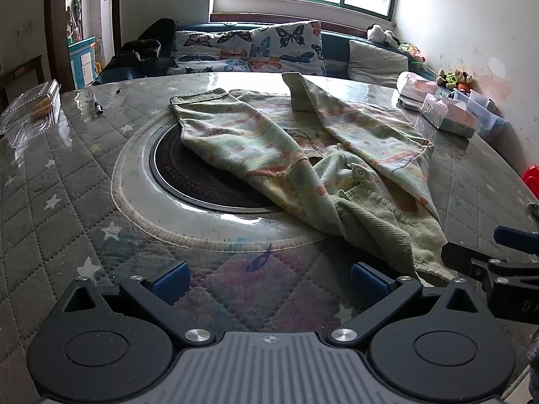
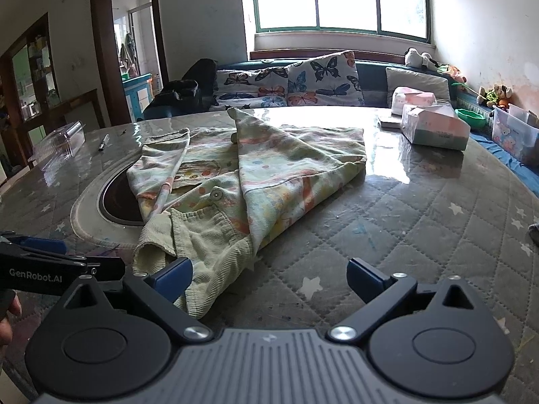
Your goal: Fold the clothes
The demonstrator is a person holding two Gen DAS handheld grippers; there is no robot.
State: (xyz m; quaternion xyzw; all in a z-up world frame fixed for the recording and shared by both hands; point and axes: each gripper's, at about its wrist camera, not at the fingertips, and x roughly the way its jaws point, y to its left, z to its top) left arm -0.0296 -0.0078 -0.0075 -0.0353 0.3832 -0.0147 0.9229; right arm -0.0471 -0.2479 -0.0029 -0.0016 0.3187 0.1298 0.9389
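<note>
A pale green child's jacket [image 1: 269, 134] with a coloured print and a corduroy collar lies crumpled on the quilted table cover [image 1: 67, 181], partly over a round black inset. My left gripper [image 1: 267, 281] is open and holds nothing, just left of the jacket's near corduroy corner. In the right wrist view the jacket [image 2: 286, 175] lies ahead. My right gripper [image 2: 269, 277] is open, its left blue pad [image 2: 173, 277] against the corduroy edge. Each gripper shows in the other's view: the right gripper [image 1: 485, 245] at the right edge, the left gripper [image 2: 77, 256] at the left edge.
Tissue packs [image 2: 434, 128] and clear bins [image 2: 515, 134] stand at the table's right. A clear plastic box [image 1: 33, 111] and a pen [image 1: 97, 106] lie at the far left. A sofa with butterfly cushions [image 1: 266, 47] runs behind the table. A hand [image 2: 8, 316] shows at the left edge.
</note>
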